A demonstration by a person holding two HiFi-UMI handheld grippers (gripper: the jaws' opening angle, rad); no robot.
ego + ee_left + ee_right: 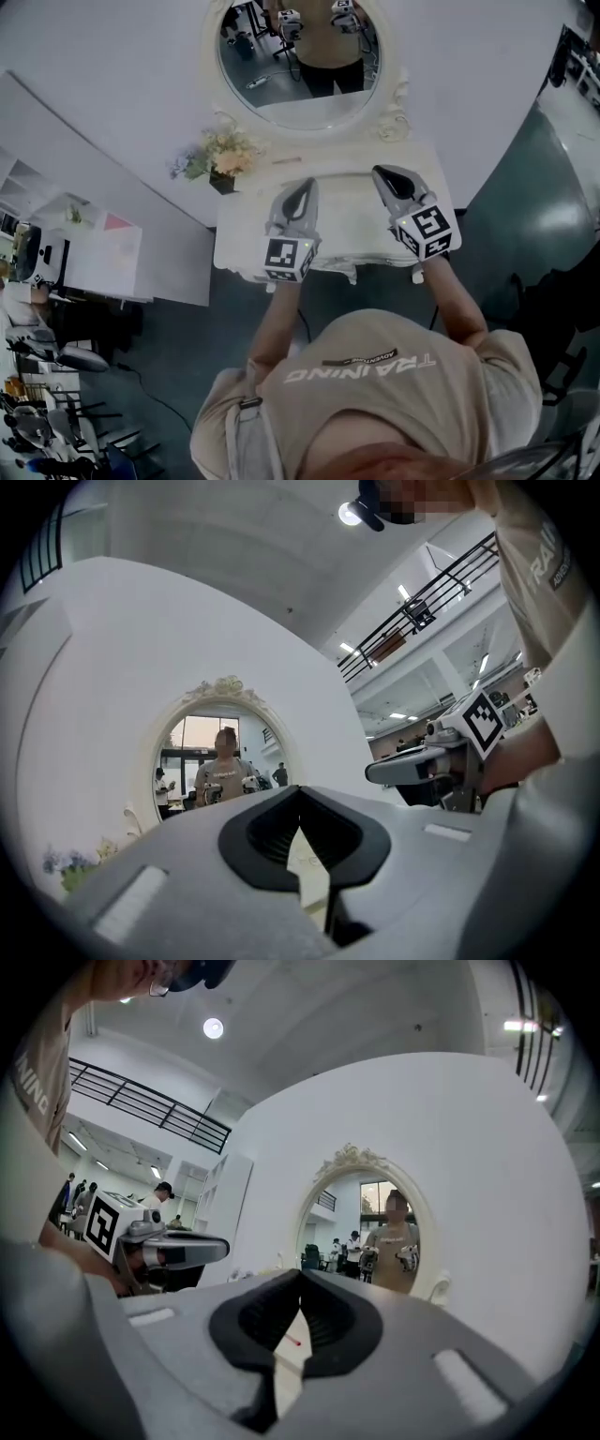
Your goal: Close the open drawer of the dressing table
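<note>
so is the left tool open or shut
Shut: in the left gripper view the left tool has its tips touching, with nothing held between them.

The drawer of the white dressing table (244,225) is hidden under the grey left gripper (305,184) and right gripper (380,172) at its front edge, and the picture's top cuts off the oval white-framed mirror (272,89).
</note>
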